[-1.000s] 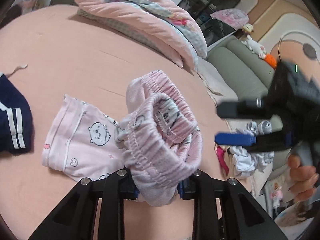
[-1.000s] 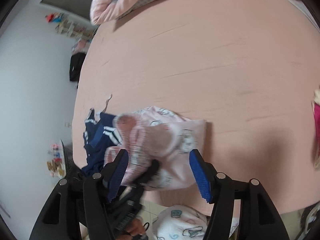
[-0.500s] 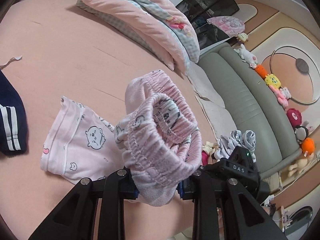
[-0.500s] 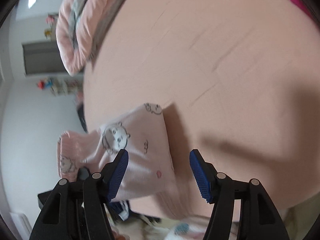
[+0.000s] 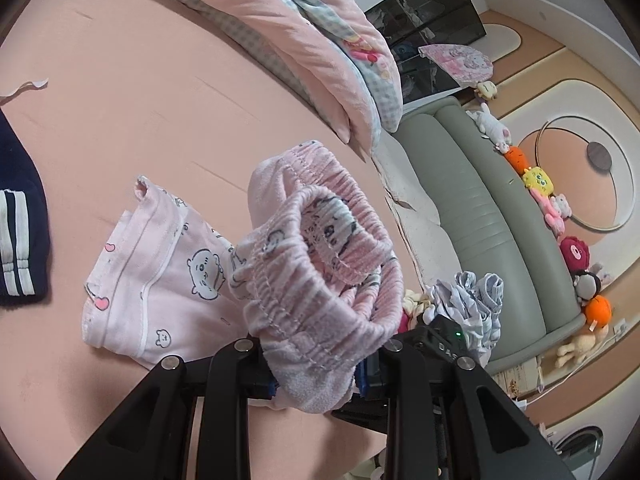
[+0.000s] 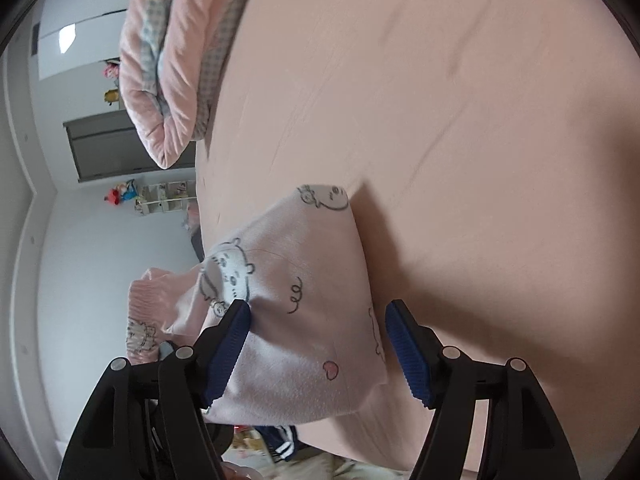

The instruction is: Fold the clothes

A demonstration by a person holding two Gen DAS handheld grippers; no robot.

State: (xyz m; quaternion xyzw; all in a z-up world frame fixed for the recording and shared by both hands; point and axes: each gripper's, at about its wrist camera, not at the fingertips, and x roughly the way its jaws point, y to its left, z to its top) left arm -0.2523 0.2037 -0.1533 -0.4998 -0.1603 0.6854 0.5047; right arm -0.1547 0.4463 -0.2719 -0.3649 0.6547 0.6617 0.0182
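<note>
Pink bed [image 5: 132,92], pajama shorts [image 5: 160,280] half lifted. Left hand-held gripper [image 5: 316,380] clamped on waistband [image 5: 320,280]; right hand-held gripper [image 6: 318,344] opening astride hem. Could bunch if dragged

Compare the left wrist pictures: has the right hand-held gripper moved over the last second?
Yes. It has dropped from beside the grey sofa down below the pink pants' waistband; only its black body now shows there.

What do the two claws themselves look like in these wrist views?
Both look alike: the left claw and the right claw have matte black angular arms with triangular cut-outs and round silver screws. The fingers carry ribbed blue pads. No hand or sleeve shows clearly.
</note>
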